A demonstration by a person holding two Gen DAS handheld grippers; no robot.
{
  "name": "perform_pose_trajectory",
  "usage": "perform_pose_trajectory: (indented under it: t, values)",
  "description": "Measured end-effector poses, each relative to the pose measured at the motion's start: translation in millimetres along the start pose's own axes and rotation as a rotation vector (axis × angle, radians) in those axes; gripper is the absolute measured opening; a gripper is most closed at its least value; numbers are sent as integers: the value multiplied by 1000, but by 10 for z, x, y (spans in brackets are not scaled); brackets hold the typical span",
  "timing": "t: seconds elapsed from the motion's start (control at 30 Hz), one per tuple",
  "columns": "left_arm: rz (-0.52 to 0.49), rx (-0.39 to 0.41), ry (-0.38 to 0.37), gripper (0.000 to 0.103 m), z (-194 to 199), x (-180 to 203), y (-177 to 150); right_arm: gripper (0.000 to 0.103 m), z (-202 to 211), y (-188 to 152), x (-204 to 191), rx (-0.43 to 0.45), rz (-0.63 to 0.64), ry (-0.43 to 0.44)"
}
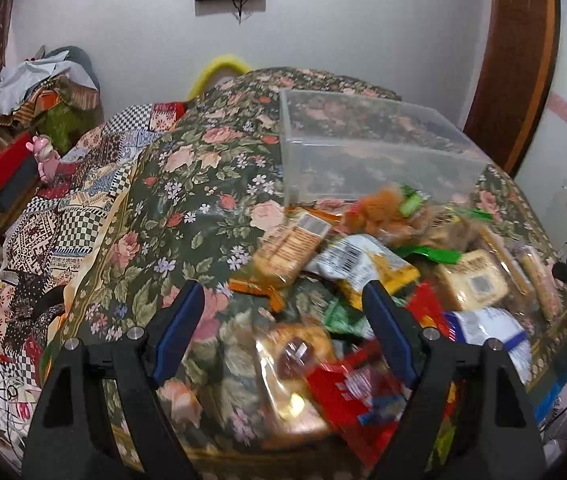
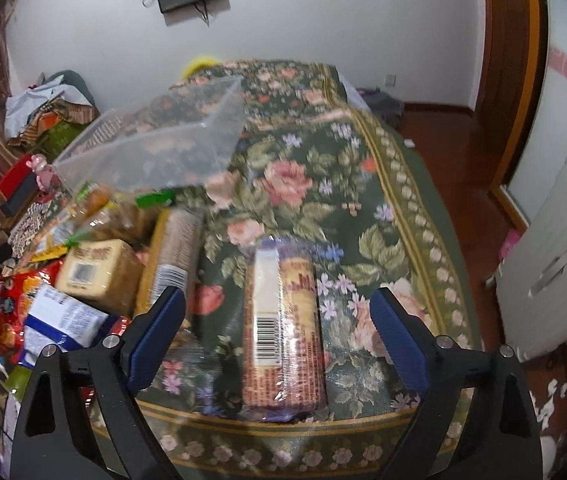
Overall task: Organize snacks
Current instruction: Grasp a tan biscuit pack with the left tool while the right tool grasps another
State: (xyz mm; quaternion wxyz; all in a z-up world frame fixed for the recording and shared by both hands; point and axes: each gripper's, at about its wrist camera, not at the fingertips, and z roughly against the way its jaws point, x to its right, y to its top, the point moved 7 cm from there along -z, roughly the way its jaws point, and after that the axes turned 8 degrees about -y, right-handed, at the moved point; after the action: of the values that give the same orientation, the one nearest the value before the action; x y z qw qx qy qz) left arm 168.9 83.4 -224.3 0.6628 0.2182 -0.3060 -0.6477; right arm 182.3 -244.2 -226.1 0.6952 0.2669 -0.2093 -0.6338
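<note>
Both grippers spread wide, holding nothing. Right gripper [image 2: 277, 308] straddles a biscuit pack [image 2: 283, 332] lying lengthwise between its fingers. Left gripper [image 1: 283, 300] hangs over the snack pile [image 1: 383, 272], clear box [image 1: 363, 148] beyond.

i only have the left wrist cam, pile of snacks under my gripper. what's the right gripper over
Observer: The right gripper hangs open over a long biscuit pack that lies alone on the floral cloth, apart from the pile.
Operator: which way is that pack lying
Observer: Lengthwise between the two fingers, barcode label facing up, with its near end close to the cloth's bordered edge.
Operator: is the clear box near it
Observer: The clear box sits beyond and to the left of the pack, behind the snack pile; nothing shows inside it in the right wrist view.
Operator: anything right of the pack
Observer: Only bare cloth, then wooden floor past the cloth's edge.
</note>
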Motion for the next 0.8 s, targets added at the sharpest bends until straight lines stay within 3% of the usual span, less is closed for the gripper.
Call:
perform_pose_trajectory:
  t: [0.13, 0.23, 0.4, 0.53, 0.63, 0.8]
  values:
    - [54, -68, -50, 81, -276, -139, 116, 82, -104, -29, -7, -34, -3, 20]
    - [71, -111, -65, 72, -452, -215, 155, 80, -166, -21, -12, -44, 7, 18]
    - [33, -179, -68, 70, -720, -255, 192, 71, -307, -84, 15, -94, 1, 22]
    - [-10, -209, -69, 69, -863, -243, 216, 63, -294, -114, 23, -80, 20, -4]
    - [-20, -237, -77, 50, -953, -237, 217, 44, -269, -119, 35, -69, 14, -4]
    - [-19, -248, -71, 35, -1021, -224, 219, 43, -244, -121, 30, -59, 15, 0]
